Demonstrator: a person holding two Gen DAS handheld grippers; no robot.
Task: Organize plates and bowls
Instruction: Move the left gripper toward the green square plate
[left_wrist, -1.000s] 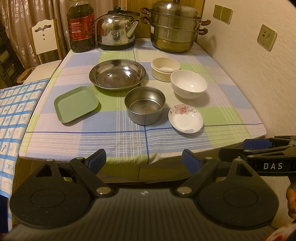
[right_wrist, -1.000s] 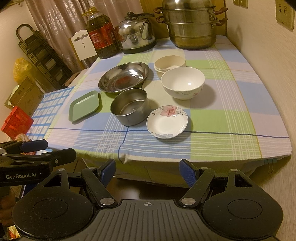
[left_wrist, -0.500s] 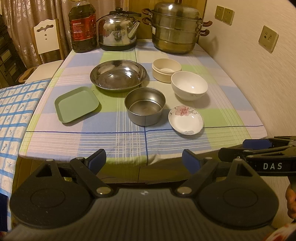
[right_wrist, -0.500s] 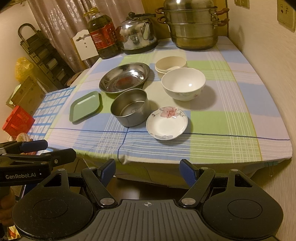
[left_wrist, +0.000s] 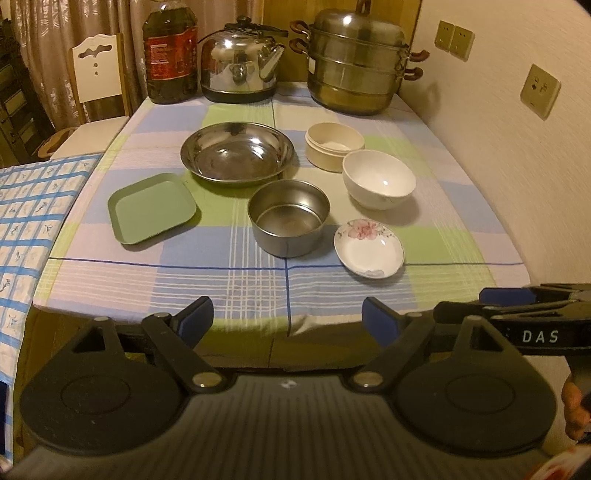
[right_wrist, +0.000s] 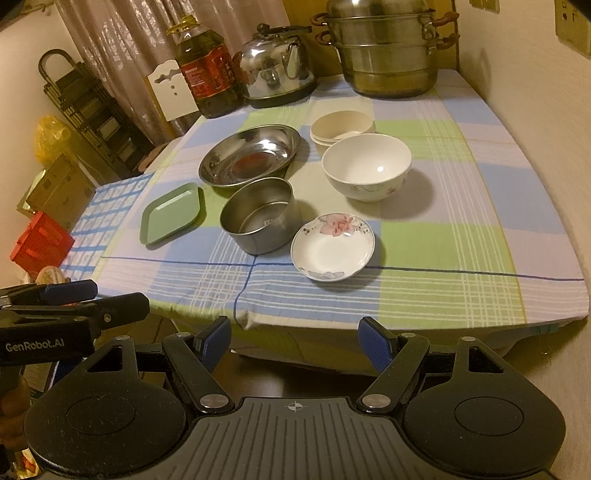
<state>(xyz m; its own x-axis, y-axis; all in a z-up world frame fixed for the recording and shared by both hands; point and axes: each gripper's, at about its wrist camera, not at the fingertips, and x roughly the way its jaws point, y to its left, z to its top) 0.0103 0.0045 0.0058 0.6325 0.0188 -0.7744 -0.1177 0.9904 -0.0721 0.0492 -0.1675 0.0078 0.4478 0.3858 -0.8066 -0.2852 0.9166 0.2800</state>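
On the checked tablecloth stand a green square plate, a wide steel dish, a deep steel bowl, a small flowered saucer, a white bowl and stacked cream bowls. My left gripper is open and empty, short of the table's near edge. My right gripper is open and empty too, also short of the edge. Each gripper shows at the side of the other's view.
At the table's far end stand an oil bottle, a steel kettle and a stacked steamer pot. A wall runs along the right. A white chair and a blue-checked cloth lie left.
Both views have shifted slightly closer to the table. The dishes have not moved and both grippers stay open.
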